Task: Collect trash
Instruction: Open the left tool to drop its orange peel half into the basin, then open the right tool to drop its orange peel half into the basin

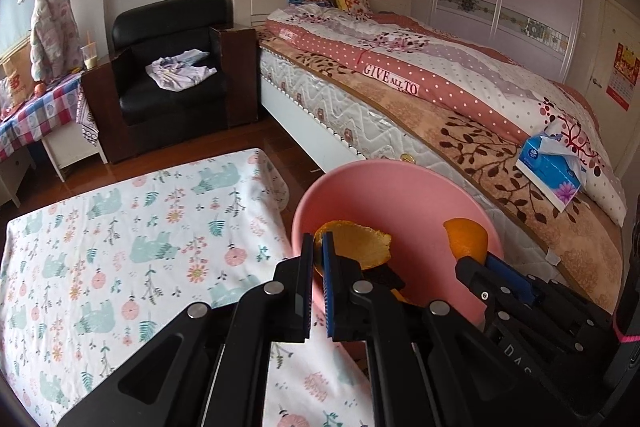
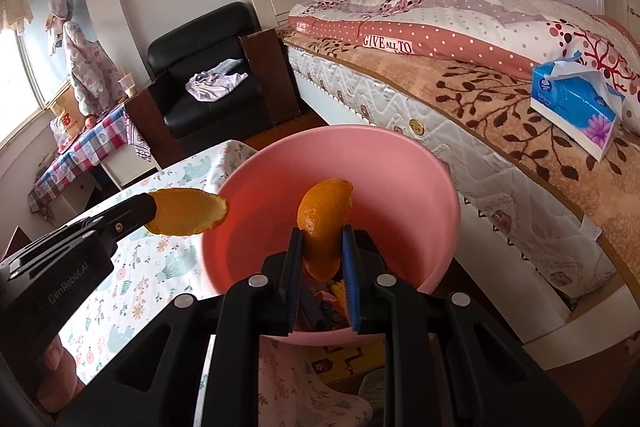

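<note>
Two black plastic grippers w/ ribbed blue pads are held over a smooth, round pink plastic bowl (image 2: 332, 163). A curved, dimpled orange peel (image 1: 356, 245) is pinched flat in the left gripper (image 1: 317, 247), jaws nearly closed on it, at the bowl's left rim. A second, crescent-shaped peel (image 2: 324, 223) is gripped upright in the right gripper (image 2: 322, 239) above the bowl's centre. Dark scraps are seen at the bowl's bottom. Beside the bowl: a table under soft floral cloth (image 1: 132, 247). Behind: a quilted bed (image 2: 460, 75) w/ a blue tissue box (image 2: 576, 103).
</note>
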`<state>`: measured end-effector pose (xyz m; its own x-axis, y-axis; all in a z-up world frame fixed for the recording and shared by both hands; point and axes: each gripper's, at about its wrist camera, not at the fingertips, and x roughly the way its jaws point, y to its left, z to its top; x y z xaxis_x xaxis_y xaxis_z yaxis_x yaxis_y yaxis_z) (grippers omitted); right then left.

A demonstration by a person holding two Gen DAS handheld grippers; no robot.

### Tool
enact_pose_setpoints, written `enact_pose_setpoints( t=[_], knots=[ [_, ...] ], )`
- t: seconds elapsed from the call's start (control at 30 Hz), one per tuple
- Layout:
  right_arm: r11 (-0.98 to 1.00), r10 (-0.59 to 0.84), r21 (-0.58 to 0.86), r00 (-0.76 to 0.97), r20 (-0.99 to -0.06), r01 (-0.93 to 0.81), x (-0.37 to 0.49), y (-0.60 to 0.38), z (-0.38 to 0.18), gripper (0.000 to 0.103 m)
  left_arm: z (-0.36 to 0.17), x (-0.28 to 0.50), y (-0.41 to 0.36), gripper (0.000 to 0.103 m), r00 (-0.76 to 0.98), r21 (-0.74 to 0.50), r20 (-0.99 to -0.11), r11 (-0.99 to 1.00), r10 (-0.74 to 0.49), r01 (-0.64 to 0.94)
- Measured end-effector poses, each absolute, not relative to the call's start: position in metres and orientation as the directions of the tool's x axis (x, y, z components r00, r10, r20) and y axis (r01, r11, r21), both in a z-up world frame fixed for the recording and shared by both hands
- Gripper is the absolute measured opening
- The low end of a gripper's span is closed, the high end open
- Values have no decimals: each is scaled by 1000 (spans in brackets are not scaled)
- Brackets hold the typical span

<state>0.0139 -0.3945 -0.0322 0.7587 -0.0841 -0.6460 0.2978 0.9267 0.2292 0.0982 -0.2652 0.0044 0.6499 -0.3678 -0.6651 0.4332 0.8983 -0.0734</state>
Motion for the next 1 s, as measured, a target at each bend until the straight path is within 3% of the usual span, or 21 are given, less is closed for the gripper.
enact_pose_setpoints(
  t=[0.63, 0.73, 0.8, 0.83, 1.0],
  knots=[
    [925, -108, 203, 733, -671, 321, 34, -399, -46, 19, -23, 112, -277, 4, 580, -124, -701, 872, -415, 474],
    [923, -109, 207, 737, -667, 324, 34, -400, -46, 19, -23, 111, -276, 11, 582, -127, -694, 868, -423, 480],
    [922, -114, 205, 738, -665, 328, 35, -401, -46, 19, -22, 110, -276, 29, 581, -132, -692, 867, -428, 481],
    [922, -114, 206, 738, -665, 328, 35, -402, -46, 19, -21, 110, -275, 32, 584, -133, -690, 868, -428, 478],
    [920, -101, 219, 739, -667, 323, 35, -404, -48, 21, -19, 110, -271, 39, 589, -141, -683, 869, -432, 474]
  ],
)
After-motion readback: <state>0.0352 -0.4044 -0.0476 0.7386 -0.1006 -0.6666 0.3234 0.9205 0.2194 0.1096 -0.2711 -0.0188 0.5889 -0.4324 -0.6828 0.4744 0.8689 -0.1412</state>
